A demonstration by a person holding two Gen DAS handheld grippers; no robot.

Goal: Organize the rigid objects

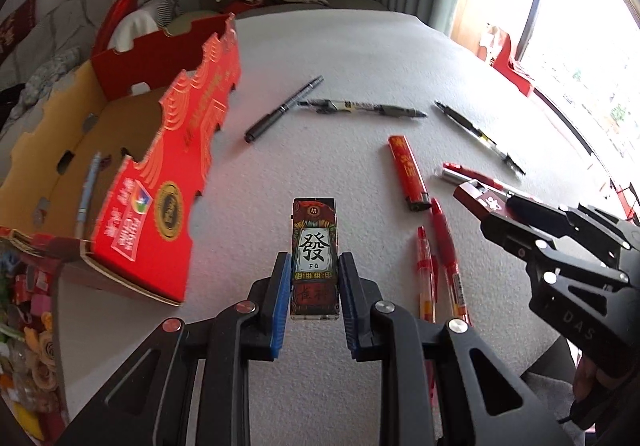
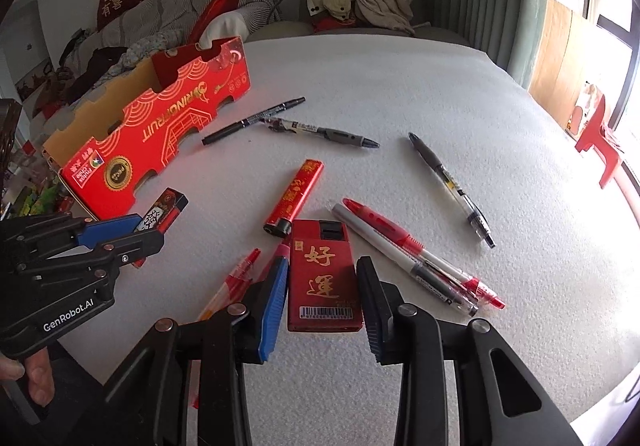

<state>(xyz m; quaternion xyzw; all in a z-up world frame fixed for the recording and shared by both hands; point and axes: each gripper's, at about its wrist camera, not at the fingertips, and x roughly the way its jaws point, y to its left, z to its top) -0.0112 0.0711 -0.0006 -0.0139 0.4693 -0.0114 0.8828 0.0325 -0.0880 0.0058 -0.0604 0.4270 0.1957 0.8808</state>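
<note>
My left gripper (image 1: 314, 278) is shut on a black lighter with a mahjong picture (image 1: 314, 246); its blue pads press both long sides. It is held just right of the red cardboard box (image 1: 160, 186), where a pale blue pen (image 1: 88, 186) lies inside. My right gripper (image 2: 323, 286) is shut on a flat red lighter with gold characters (image 2: 322, 274), over the pens. In the left wrist view the right gripper (image 1: 480, 202) comes in from the right. In the right wrist view the left gripper (image 2: 150, 230) shows by the box (image 2: 152, 134).
Loose on the white table (image 2: 400, 86): a slim red lighter (image 2: 294, 194), a black marker (image 2: 256, 120), a grey gel pen (image 2: 324, 132), a black pen (image 2: 452, 190), red and white pens (image 2: 412, 258), two red pens (image 2: 236, 278). Chairs with clothes stand behind.
</note>
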